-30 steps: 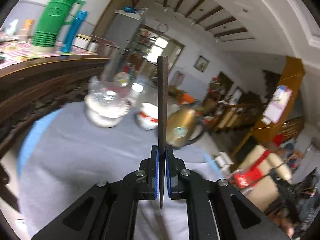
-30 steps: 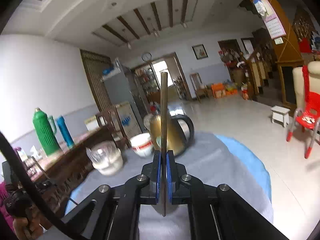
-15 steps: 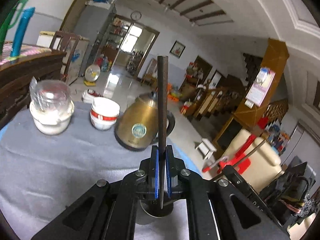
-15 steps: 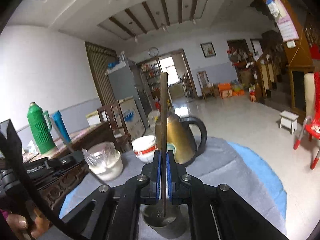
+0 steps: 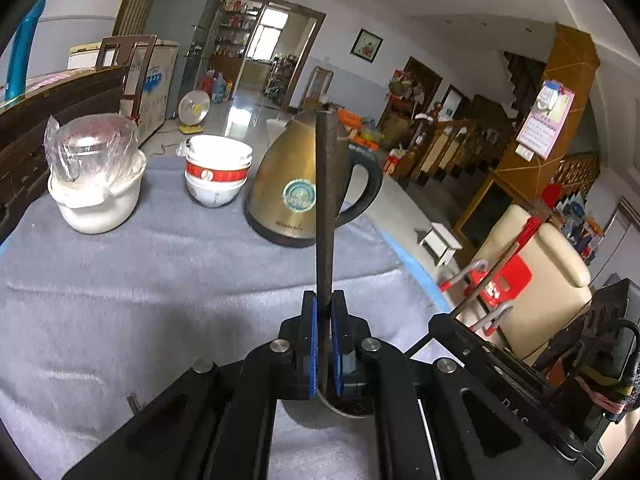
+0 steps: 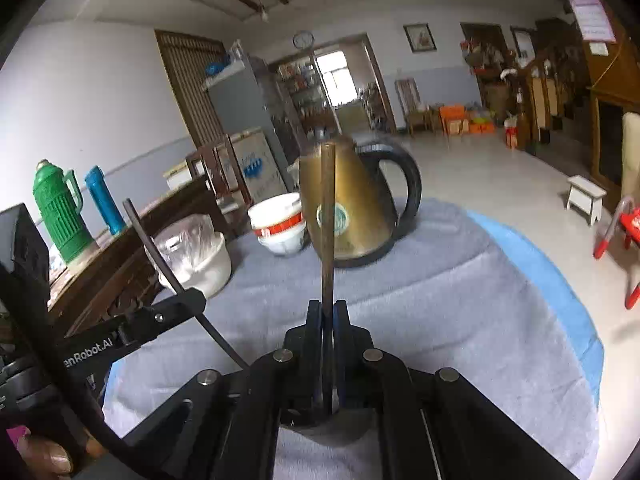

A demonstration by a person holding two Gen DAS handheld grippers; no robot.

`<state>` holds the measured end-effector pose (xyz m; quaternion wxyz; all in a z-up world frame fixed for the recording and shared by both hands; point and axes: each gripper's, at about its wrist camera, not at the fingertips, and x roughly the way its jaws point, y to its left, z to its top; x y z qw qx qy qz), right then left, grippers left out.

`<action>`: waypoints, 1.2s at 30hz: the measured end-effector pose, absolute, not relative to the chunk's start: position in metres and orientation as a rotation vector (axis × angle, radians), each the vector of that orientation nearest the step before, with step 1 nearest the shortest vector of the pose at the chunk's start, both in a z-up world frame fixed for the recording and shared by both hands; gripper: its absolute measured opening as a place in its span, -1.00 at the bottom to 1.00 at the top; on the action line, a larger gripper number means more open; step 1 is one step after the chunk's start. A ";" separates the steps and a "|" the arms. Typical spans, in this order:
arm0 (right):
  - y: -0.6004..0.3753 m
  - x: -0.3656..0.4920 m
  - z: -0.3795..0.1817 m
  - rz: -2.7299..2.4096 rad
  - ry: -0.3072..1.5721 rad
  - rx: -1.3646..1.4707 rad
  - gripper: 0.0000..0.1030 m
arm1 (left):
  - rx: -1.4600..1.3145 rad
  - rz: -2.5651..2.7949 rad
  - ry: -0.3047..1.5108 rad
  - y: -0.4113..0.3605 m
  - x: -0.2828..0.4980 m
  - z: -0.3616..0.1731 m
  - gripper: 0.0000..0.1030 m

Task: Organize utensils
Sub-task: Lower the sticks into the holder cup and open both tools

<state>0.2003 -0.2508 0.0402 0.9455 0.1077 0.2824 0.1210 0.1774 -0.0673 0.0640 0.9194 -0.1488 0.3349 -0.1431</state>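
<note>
Both wrist views look forward, low over the grey cloth [image 5: 120,280]; both share the brass kettle [image 5: 288,184] [image 6: 352,208].

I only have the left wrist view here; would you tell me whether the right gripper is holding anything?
Observer: Yes. In the right wrist view, the right gripper has its jaws shut on a brownish chopstick, which stands upright in front of the gold kettle.
Operator: Thank you. What lies underneath it?
Observer: A dark round cup shows just below those jaws. The chopstick's lower end points into it, but whether they touch is hidden.
Operator: Does anything stand beside the blue flask?
Observer: A green thermos stands just to its left.
</note>
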 end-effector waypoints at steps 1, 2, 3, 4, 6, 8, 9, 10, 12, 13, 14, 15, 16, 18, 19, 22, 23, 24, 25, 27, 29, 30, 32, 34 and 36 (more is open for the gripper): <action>-0.251 0.201 0.039 0.242 0.586 0.219 -0.84 | -0.307 -0.291 0.697 -0.067 0.177 0.064 -0.77; -0.251 0.203 0.037 0.238 0.602 0.221 -0.83 | -0.310 -0.289 0.702 -0.065 0.177 0.064 -0.67; -0.252 0.205 0.036 0.231 0.616 0.221 -0.83 | -0.318 -0.283 0.707 -0.062 0.175 0.066 -0.32; -0.253 0.206 0.038 0.220 0.628 0.220 -0.83 | -0.328 -0.277 0.705 -0.058 0.172 0.069 -0.02; -0.254 0.205 0.041 0.204 0.635 0.214 -0.61 | -0.346 -0.262 0.662 -0.047 0.163 0.077 0.15; -0.257 0.199 0.048 0.186 0.612 0.219 -0.10 | -0.351 -0.240 0.639 -0.037 0.155 0.085 0.26; -0.259 0.195 0.051 0.177 0.598 0.228 0.39 | -0.361 -0.236 0.625 -0.029 0.147 0.089 0.27; -0.263 0.187 0.056 0.168 0.567 0.243 0.47 | -0.364 -0.230 0.610 -0.022 0.140 0.091 0.28; -0.267 0.175 0.065 0.157 0.528 0.248 0.47 | -0.360 -0.204 0.583 -0.003 0.121 0.095 0.36; -0.268 0.169 0.067 0.153 0.523 0.249 0.47 | -0.358 -0.195 0.578 0.003 0.115 0.094 0.42; -0.270 0.161 0.068 0.151 0.522 0.252 0.47 | -0.351 -0.169 0.573 0.015 0.103 0.090 0.45; -0.272 0.152 0.067 0.156 0.526 0.258 0.47 | -0.345 -0.148 0.575 0.024 0.095 0.085 0.52; -0.272 0.145 0.064 0.162 0.533 0.258 0.47 | -0.339 -0.127 0.581 0.032 0.086 0.078 0.58; -0.269 0.130 0.053 0.178 0.572 0.237 0.47 | -0.324 -0.052 0.628 0.055 0.066 0.053 0.59; -0.266 0.122 0.043 0.189 0.609 0.223 0.47 | -0.322 -0.023 0.651 0.063 0.061 0.041 0.59; -0.255 0.111 0.007 0.221 0.745 0.185 0.47 | -0.306 0.077 0.776 0.083 0.048 -0.001 0.59; -0.249 0.108 -0.008 0.234 0.805 0.171 0.47 | -0.297 0.115 0.825 0.090 0.044 -0.017 0.59; -0.243 0.106 -0.024 0.251 0.869 0.157 0.46 | -0.294 0.142 0.859 0.094 0.041 -0.028 0.59; -0.237 0.105 -0.037 0.262 0.923 0.145 0.45 | -0.293 0.157 0.887 0.096 0.040 -0.035 0.59; -0.226 0.105 -0.055 0.286 1.000 0.126 0.43 | -0.300 0.170 0.937 0.099 0.038 -0.049 0.59; -0.215 0.108 -0.061 0.323 1.029 0.120 0.31 | -0.299 0.168 0.962 0.100 0.040 -0.058 0.59; -0.211 0.111 -0.062 0.332 1.039 0.115 0.21 | -0.297 0.162 0.967 0.098 0.040 -0.059 0.59; -0.203 0.120 -0.064 0.359 1.073 0.113 -0.04 | -0.288 0.141 0.976 0.093 0.041 -0.061 0.59; -0.194 0.132 -0.067 0.380 1.111 0.118 -0.25 | -0.279 0.119 0.981 0.088 0.041 -0.061 0.59; -0.184 0.142 -0.068 0.405 1.133 0.121 -0.24 | -0.269 0.103 0.983 0.083 0.039 -0.061 0.59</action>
